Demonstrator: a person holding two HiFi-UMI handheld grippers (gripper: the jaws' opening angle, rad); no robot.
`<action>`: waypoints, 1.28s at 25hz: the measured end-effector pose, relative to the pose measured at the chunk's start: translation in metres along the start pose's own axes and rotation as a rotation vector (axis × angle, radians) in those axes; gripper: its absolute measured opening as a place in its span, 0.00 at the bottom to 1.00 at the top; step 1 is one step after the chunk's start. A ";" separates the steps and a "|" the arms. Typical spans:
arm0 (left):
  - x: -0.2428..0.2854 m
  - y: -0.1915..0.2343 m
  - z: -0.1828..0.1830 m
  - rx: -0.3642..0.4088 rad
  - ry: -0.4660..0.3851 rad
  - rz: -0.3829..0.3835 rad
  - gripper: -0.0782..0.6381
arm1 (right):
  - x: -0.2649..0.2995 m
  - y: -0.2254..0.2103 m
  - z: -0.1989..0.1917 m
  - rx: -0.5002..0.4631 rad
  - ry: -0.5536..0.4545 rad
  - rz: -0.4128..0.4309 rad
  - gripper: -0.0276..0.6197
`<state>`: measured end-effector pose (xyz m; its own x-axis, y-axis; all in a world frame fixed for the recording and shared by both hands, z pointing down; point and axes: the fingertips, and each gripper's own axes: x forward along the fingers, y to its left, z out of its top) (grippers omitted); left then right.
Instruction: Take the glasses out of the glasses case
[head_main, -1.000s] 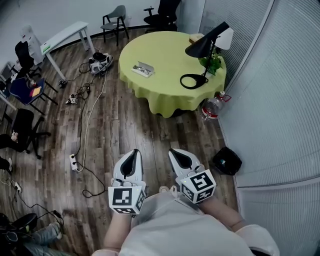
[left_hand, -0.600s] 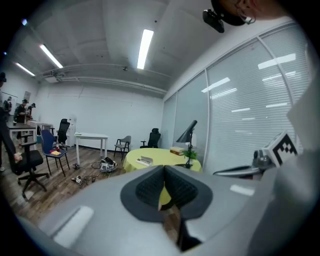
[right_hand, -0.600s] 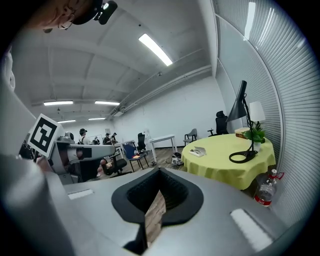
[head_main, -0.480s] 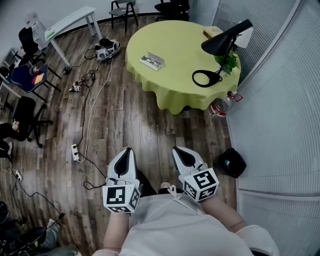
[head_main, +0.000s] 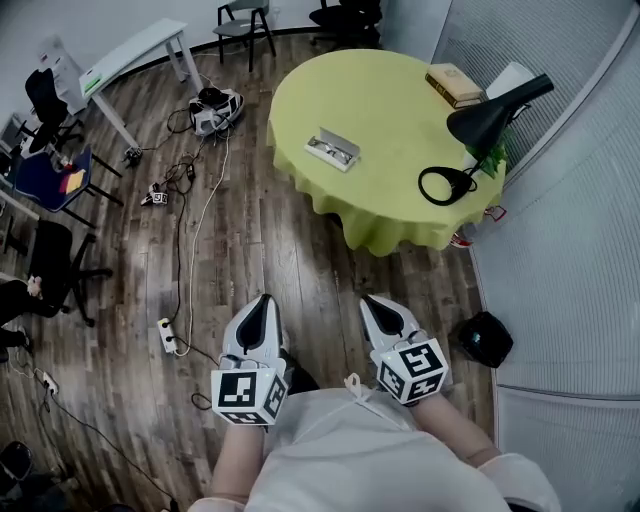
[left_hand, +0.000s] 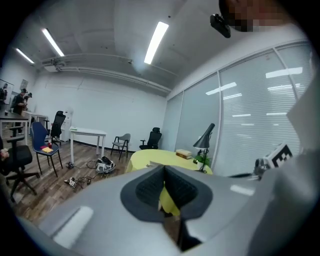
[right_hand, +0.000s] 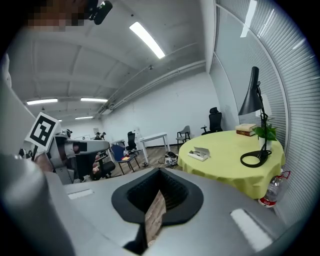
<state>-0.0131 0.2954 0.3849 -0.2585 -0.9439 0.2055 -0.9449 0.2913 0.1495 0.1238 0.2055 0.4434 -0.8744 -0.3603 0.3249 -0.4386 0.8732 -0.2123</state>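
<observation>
1. Although the task calls for work at the glasses case (head_main: 333, 150), it lies out of reach. It sits open on the near-left part of the round table (head_main: 390, 75). Dark frames appear to lie inside it, though they are too small to confirm. Judgement: nothing has been taken out yet.
2. The case stands well apart from the desk lamp (head_main: 487, 120) and the book (head_main: 455, 84) on the table's far side. Access from the person's side therefore looks unobstructed.
3. The left gripper (head_main: 263, 302) is held low at the person's front, above the wooden floor (head_main: 250, 240). Its jaws are drawn together to a thin slit, with nothing between them.
4. The right gripper (head_main: 376, 304) is held alongside in the same manner, jaws together and empty.
5. Judgement: both are carried closed and tucked in as a walking posture. The step in hand is the approach, and the jaws must part before reaching the case.
6. Loose cables (head_main: 190, 250) trail across the floor left of the direct path, a possible trip hazard.
</observation>
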 end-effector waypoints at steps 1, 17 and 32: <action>0.010 0.015 0.007 0.000 0.001 -0.012 0.12 | 0.015 0.002 0.007 0.005 -0.001 -0.018 0.04; 0.158 0.188 0.079 0.058 0.031 -0.208 0.12 | 0.226 0.029 0.088 0.050 -0.026 -0.216 0.04; 0.312 0.152 0.089 0.094 0.073 -0.262 0.12 | 0.301 -0.099 0.135 0.052 -0.014 -0.246 0.04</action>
<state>-0.2549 0.0316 0.3851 0.0083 -0.9705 0.2411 -0.9930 0.0205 0.1166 -0.1243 -0.0341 0.4381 -0.7425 -0.5647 0.3604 -0.6485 0.7406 -0.1756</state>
